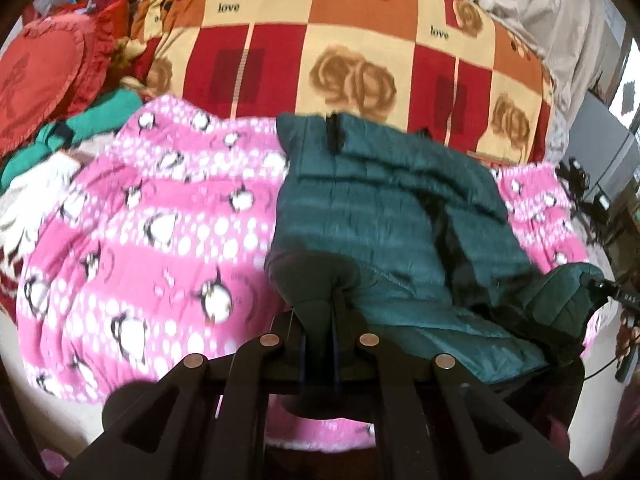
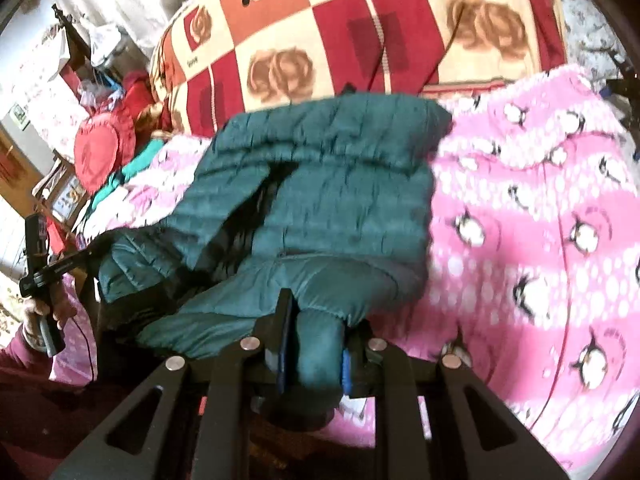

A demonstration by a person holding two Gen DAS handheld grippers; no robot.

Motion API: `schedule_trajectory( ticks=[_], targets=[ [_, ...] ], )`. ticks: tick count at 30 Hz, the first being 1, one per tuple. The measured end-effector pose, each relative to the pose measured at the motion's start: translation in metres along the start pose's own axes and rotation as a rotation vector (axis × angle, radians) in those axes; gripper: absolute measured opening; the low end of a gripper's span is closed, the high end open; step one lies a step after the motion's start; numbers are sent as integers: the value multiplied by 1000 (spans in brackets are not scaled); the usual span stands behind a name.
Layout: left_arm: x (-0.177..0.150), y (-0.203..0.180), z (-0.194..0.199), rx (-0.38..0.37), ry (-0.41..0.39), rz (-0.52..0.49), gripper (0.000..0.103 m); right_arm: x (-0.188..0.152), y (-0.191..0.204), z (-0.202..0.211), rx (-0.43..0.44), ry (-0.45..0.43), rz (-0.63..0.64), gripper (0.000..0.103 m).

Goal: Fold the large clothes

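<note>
**Both grippers hold the jacket's near edge**

The green jacket [image 1: 400,208] lies on the pink blanket [image 1: 160,220], its long axis running away from the jaws toward the checked quilt [image 1: 352,40]. The left gripper [image 1: 320,316] is fully closed on one near corner; the right gripper [image 2: 316,344] is clamped on a thicker bunch of the same hem. Neither hand is nearer; the fold likely goes forward, toward the collar.
</note>
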State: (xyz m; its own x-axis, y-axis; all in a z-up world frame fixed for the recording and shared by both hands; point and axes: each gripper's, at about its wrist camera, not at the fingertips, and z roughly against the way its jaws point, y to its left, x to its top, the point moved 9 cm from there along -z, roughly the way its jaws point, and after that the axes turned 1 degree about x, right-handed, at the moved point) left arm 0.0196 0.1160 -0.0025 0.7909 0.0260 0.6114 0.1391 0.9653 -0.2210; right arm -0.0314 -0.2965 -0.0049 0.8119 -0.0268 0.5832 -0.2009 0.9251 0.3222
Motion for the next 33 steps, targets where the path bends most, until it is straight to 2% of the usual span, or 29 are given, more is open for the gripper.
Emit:
schedule_trajectory(
  ticks=[6,11,16,24,33],
  targets=[
    [46,-7,-5,8,-72,10,0,42,-12,-8,-41,-67,-30,19],
    [84,-4,-24,4,-104,70,0,77,-25,-21,-64,-103,-52,19],
    [124,-3,-52,53,-137,91,0,119,-44,-39,-103,-133,-97,19],
    [166,5,-101,128,-132,101,0,180,-68,-78,-183,-152,-104,19],
    [197,10,-141,167,-129,101,0,224,-89,-120,-226,-129,-110,19]
  ],
)
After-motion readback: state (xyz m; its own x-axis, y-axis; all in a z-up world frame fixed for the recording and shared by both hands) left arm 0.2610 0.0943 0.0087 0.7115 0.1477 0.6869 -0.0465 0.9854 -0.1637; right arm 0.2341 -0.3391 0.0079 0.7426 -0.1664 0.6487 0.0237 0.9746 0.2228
